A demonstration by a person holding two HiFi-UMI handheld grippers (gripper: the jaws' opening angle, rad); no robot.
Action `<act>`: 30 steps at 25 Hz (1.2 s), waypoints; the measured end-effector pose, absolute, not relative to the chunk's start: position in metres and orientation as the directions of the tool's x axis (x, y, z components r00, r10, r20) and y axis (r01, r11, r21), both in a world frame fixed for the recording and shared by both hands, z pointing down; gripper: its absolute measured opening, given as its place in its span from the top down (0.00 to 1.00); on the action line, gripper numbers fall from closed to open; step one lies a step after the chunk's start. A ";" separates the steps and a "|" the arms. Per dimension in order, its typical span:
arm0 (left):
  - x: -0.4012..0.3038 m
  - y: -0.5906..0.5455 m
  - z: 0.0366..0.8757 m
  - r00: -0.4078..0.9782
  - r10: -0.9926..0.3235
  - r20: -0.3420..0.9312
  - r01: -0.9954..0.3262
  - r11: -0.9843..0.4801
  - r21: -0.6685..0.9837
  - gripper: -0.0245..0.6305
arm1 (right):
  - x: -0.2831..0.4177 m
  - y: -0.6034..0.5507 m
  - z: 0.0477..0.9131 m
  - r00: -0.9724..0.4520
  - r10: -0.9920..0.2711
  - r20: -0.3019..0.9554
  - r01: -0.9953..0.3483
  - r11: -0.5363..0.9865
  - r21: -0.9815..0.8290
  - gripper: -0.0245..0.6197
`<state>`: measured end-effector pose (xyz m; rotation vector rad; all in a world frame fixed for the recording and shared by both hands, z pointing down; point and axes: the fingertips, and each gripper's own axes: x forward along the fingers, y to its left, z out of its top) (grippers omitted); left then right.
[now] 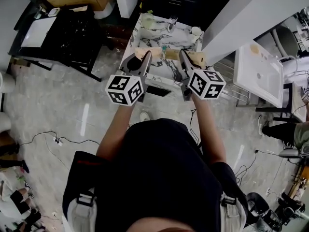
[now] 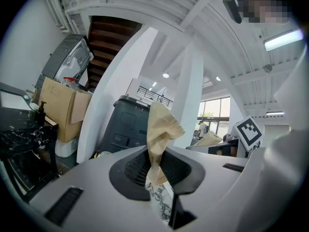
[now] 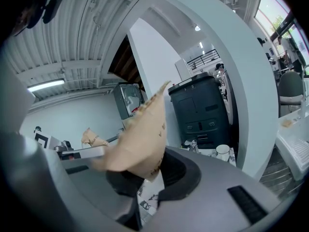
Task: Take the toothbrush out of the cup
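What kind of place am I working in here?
Probably a workshop or lab hall staged with home fittings, not a real bathroom: a free-standing washbasin sits out in the open, cables trail across the floor, and a cardboard box stands by a white pillar.

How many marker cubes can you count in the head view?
2. One marker cube sits at the picture's left, the other marker cube at its right. None looks hidden.
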<state>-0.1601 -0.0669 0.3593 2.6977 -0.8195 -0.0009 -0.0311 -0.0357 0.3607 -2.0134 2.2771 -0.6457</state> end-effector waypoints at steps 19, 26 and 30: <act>-0.141 -0.019 0.358 0.806 -0.580 0.116 -0.589 -0.765 0.262 0.87 | -0.029 0.003 0.354 -0.277 -0.933 0.231 -0.933 0.203 -0.298 0.88; -0.150 -0.014 0.363 0.800 -0.585 0.134 -0.598 -0.761 0.252 0.87 | -0.036 0.008 0.356 -0.289 -0.928 0.237 -0.928 0.210 -0.308 0.88; -0.152 -0.012 0.360 0.800 -0.585 0.133 -0.598 -0.761 0.252 0.87 | -0.038 0.011 0.356 -0.292 -0.926 0.238 -0.926 0.212 -0.312 0.88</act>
